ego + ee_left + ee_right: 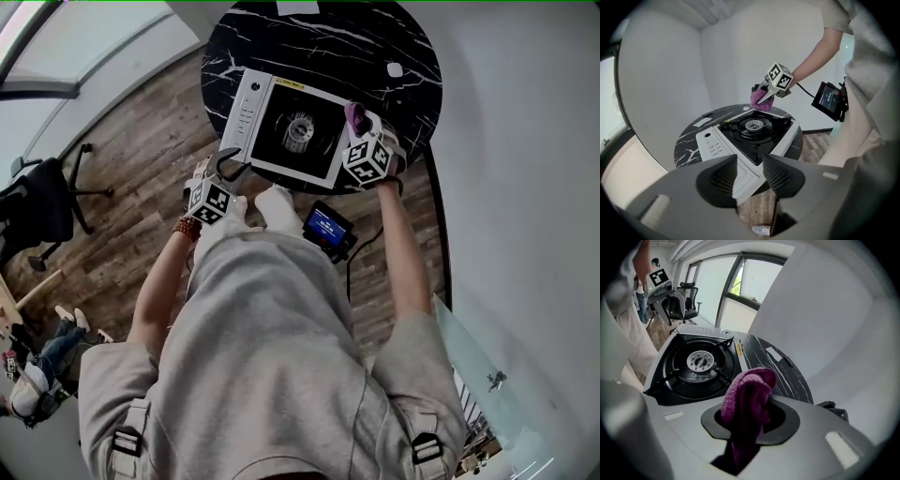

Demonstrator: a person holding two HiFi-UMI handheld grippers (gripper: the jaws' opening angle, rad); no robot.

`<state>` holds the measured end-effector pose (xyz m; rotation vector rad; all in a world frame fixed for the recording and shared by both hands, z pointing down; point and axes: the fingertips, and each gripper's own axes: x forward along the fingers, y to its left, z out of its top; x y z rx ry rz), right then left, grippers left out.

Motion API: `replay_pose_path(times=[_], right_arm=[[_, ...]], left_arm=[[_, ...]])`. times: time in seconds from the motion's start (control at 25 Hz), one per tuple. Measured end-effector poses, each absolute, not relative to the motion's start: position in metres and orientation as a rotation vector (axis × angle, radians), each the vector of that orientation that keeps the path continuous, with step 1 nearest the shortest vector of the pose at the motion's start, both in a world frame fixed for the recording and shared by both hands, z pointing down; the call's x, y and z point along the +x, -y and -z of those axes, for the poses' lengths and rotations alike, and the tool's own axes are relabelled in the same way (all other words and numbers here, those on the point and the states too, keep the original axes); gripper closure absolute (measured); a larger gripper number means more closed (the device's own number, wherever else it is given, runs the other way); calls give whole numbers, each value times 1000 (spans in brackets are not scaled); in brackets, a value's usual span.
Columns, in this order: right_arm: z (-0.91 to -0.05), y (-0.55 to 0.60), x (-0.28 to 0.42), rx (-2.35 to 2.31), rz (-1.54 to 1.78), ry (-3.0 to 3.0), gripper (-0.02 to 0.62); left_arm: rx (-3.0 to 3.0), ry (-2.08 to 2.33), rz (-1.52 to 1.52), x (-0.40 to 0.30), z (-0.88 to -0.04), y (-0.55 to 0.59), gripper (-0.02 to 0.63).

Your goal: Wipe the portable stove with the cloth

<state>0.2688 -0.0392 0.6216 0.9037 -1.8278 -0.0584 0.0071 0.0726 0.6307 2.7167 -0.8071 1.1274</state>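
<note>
The round black marble table (412,94) carries the portable stove (292,131). The stove lies along the table's near edge, toward its left side. Its white control panel faces the table's left edge, and the black burner well sits at its centre.

The left gripper (232,169) is positioned just off the stove's near left corner, at the table's near edge. Its jaws (750,176) stand partly apart. That corner lines up with the gap, but the pads do not press on it and grip nothing.

The right gripper (359,127) is positioned at the stove's near right corner. Its jaws (750,420) are closed on the purple cloth (747,399), which bulges out past the jaw tips. The cloth (355,114) is over the stove's right rim; contact with the rim cannot be confirmed.

A small white patch (395,69) lies near the table's right edge.
</note>
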Motion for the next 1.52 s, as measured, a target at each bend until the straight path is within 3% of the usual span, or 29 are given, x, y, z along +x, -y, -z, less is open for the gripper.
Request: replay_pose_path(times=[1.52], right_arm=[[-661, 18, 263, 786, -221, 1736, 509]], left_arm=[[2584, 728, -1124, 16, -667, -69, 419]])
